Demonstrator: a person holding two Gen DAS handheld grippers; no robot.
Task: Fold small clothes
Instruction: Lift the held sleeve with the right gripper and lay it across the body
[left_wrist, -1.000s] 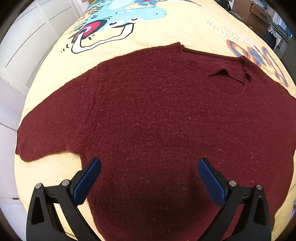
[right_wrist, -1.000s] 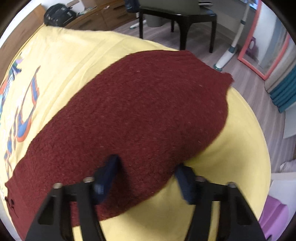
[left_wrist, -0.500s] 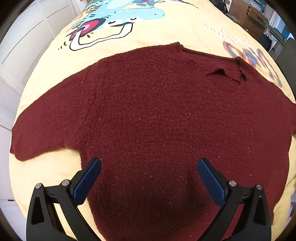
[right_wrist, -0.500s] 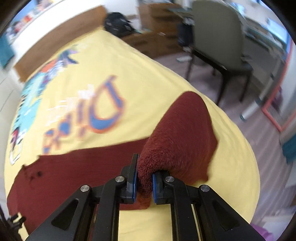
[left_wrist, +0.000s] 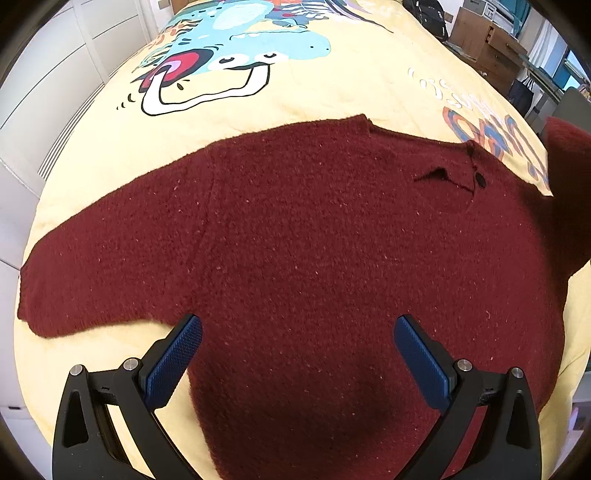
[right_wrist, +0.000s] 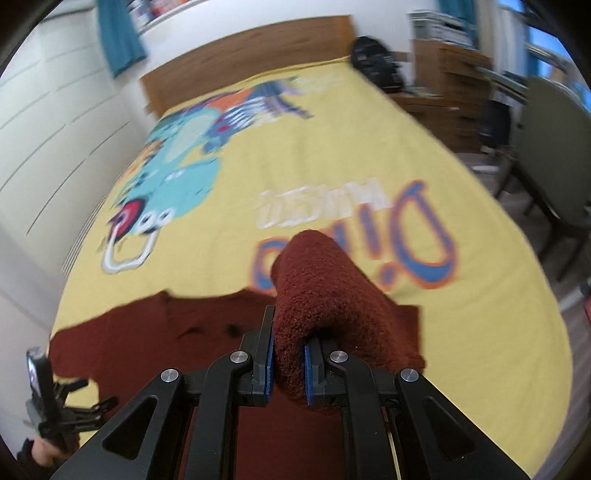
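Between my right gripper (right_wrist: 288, 363) pads, a thick bunch of sleeve (right_wrist: 332, 295) is pinched tight and lifted off the bed — it droops over the fingers. My left gripper (left_wrist: 297, 354) hangs spread wide, touching nothing I can see, above the lower body of the maroon sweater (left_wrist: 314, 258), which lies flat on the yellow bedspread (left_wrist: 332, 96). I judge the knit soft, fuzzy, fairly light and floppy — best held at cuffs, hem or shoulder seams.
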